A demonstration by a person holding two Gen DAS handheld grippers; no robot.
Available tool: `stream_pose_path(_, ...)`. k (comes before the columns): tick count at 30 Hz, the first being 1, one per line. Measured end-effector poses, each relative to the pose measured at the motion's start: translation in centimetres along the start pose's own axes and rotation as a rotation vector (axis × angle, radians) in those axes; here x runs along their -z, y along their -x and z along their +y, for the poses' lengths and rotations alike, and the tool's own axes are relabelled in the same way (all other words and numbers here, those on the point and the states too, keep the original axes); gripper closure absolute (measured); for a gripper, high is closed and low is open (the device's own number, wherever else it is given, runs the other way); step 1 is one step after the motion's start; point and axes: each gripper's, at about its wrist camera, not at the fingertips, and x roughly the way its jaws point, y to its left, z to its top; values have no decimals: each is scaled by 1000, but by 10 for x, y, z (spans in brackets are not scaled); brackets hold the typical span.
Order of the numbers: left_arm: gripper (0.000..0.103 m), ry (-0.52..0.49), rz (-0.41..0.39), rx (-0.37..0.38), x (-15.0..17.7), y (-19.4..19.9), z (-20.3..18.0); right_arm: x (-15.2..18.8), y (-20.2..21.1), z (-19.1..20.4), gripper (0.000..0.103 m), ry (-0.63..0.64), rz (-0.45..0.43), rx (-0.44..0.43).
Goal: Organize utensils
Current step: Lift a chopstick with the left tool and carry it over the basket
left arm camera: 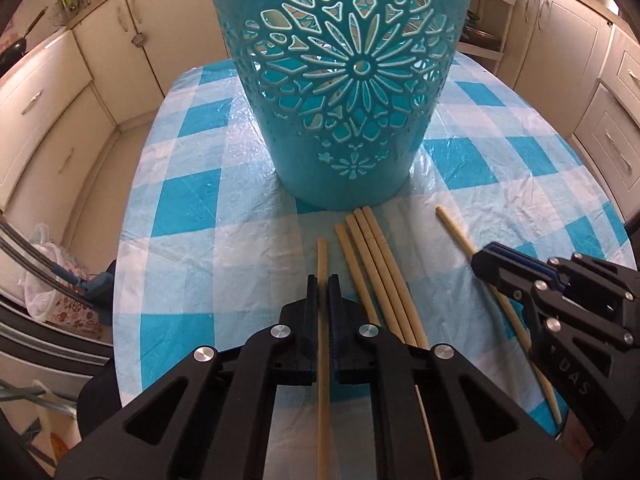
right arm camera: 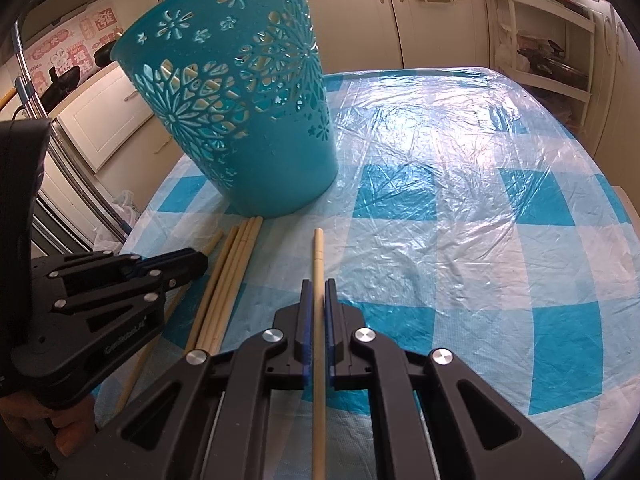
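A teal perforated basket [left arm camera: 340, 80] stands upright on the checked table; it also shows in the right wrist view [right arm camera: 248, 112]. My left gripper [left arm camera: 322, 280] is shut on a single wooden chopstick [left arm camera: 322, 258]. My right gripper [right arm camera: 318, 284] is shut on another chopstick [right arm camera: 318, 252], which in the left wrist view [left arm camera: 460, 236] lies to the right. My right gripper shows in the left wrist view [left arm camera: 486, 262] and my left gripper in the right wrist view [right arm camera: 198, 260]. A bundle of several chopsticks [left arm camera: 376, 256] lies on the table between the two grippers, also seen in the right wrist view [right arm camera: 232, 264].
The table [right arm camera: 480, 200] has a blue and white checked cloth under crinkled clear plastic. Cream kitchen cabinets [left arm camera: 60, 100] surround it. A shelf unit [right arm camera: 552, 40] stands at the far right. A plastic bag [left arm camera: 44, 272] sits off the left edge.
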Motion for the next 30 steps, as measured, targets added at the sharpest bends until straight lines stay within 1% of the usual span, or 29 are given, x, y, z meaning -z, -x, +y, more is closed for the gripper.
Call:
stream_pose_path(3, 98, -4, -5, 3, 6, 12, -1, 0, 0, 1, 94, 5, -1, -4)
stream_pose_path(6, 98, -14, -27, 14, 12, 28, -5, 1, 0, 3, 92, 11, -2, -5)
stream_pose_path(15, 98, -47, -128, 64, 25, 92, -13, 1, 0, -1, 92, -13, -4, -30)
stream_pose_path(17, 98, -44, -158, 83, 25, 107, -13, 1, 1, -1, 90, -11, -5, -34)
stream_pose_path(18, 98, -41, -174, 93, 25, 115, -13, 2, 1, -1, 88, -9, -6, -42)
stream_pose_path(21, 98, -18, -242, 152, 21, 140, -7, 2, 2, 1, 82, 5, -8, -47)
stream_pose_path(24, 98, 20, -348, 221, 13, 168, 3, 3, 2, 5, 76, 25, -9, -49)
stream_pose_path(26, 98, 58, -428, 257, 5, 184, 12, 3, 2, 7, 74, 31, -9, -51)
stream_pose_path(28, 98, 103, -502, 282, -5, 197, 20, 3, 2, 7, 73, 31, -8, -54)
stream_pose_path(30, 98, 138, -558, 285, -14, 206, 24, 3, 2, 6, 73, 26, -8, -61)
